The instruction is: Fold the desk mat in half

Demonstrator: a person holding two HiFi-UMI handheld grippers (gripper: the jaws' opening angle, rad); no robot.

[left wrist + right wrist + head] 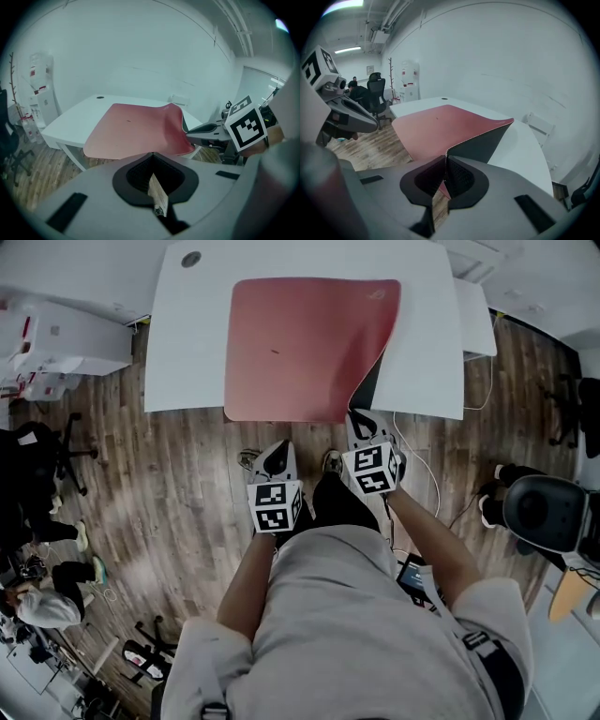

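A red desk mat lies on the white desk, its near edge hanging over the desk's front. My right gripper is shut on the mat's near right corner and holds it lifted and curled, so the dark underside shows. In the right gripper view the mat's edge runs straight into the closed jaws of the right gripper. My left gripper hangs over the wooden floor, short of the desk's front edge and apart from the mat. Its jaws look closed with nothing between them.
A smaller white table adjoins the desk on the right. A white cable trails on the floor by my right foot. Office chairs and seated people are at the left. A black round object stands at the right.
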